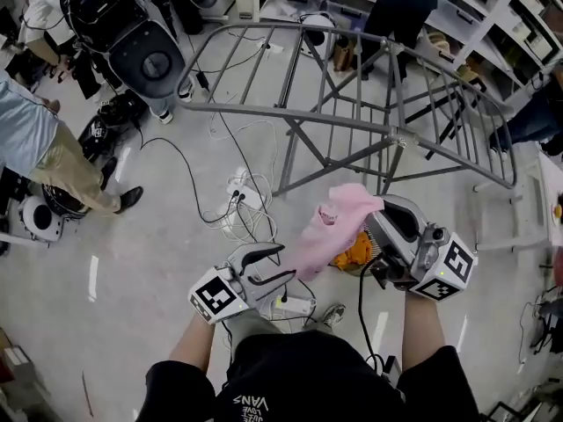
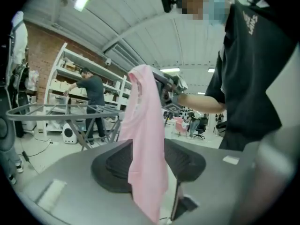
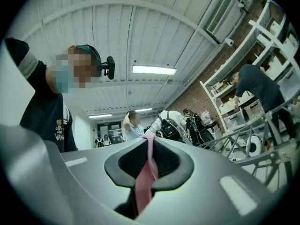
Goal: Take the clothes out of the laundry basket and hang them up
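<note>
A pink garment (image 1: 330, 231) hangs in the air in front of me, and my right gripper (image 1: 376, 229) is shut on its upper edge. In the right gripper view a thin fold of the pink garment (image 3: 143, 186) is pinched between the closed jaws of the right gripper (image 3: 150, 161). My left gripper (image 1: 280, 264) sits lower left of the cloth with its jaws apart. In the left gripper view the pink garment (image 2: 145, 125) drapes down between the spread jaws of the left gripper (image 2: 150, 159) without being pressed. A grey metal drying rack (image 1: 352, 117) stands beyond.
An orange bundle of cloth (image 1: 356, 253) shows just under the pink garment. Cables and a white power strip (image 1: 246, 196) lie on the floor by the rack's foot. A person (image 1: 35, 139) stands at the left, a black round device (image 1: 145, 55) at upper left, shelving (image 1: 501, 16) at upper right.
</note>
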`<control>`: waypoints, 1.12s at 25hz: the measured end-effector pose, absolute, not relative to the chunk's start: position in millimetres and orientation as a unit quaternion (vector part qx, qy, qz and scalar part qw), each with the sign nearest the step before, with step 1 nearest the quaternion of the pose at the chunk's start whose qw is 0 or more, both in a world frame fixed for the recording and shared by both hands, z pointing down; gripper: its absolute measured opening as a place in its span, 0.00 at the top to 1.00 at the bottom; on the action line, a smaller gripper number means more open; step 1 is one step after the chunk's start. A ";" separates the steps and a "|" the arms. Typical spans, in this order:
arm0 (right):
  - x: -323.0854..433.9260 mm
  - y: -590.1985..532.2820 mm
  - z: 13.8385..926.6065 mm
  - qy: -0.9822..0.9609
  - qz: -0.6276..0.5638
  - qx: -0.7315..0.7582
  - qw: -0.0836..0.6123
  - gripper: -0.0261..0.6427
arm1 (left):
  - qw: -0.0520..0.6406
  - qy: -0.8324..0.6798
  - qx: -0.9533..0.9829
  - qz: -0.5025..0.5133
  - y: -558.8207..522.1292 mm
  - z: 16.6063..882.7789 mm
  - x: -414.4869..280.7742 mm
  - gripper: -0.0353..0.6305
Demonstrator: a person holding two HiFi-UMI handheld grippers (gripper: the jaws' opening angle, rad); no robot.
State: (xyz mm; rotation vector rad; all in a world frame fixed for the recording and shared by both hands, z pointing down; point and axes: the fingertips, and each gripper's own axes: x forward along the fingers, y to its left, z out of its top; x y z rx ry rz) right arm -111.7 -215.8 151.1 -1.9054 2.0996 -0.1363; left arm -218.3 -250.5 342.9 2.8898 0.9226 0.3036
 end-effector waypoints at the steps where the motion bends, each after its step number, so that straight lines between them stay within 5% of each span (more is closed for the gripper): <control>1: -112.7 -208.2 150.2 0.732 -0.051 -0.663 0.148 0.90 | 0.048 0.287 0.952 0.099 -256.3 341.6 -211.2 0.67; 12: -103.7 -176.3 147.0 0.708 -0.044 -0.692 0.130 0.90 | 0.034 0.349 0.928 0.124 -202.8 367.9 -128.5 0.60; 19: -78.5 -146.7 148.0 0.660 -0.038 -0.739 0.134 0.90 | 0.008 0.214 0.969 0.119 -217.6 362.8 -121.7 0.63; 23: -72.7 -122.3 146.6 0.654 -0.042 -0.739 0.152 0.90 | -0.002 0.197 0.972 0.124 -211.3 354.1 -128.0 0.94; 26: -76.9 -110.4 151.4 0.671 -0.040 -0.724 0.157 0.90 | 0.027 0.236 0.963 0.125 -188.2 364.6 -120.3 0.90; 28: -77.3 -103.0 153.5 0.680 -0.038 -0.716 0.153 0.91 | 0.050 0.260 0.955 0.132 -170.3 375.0 -108.2 0.74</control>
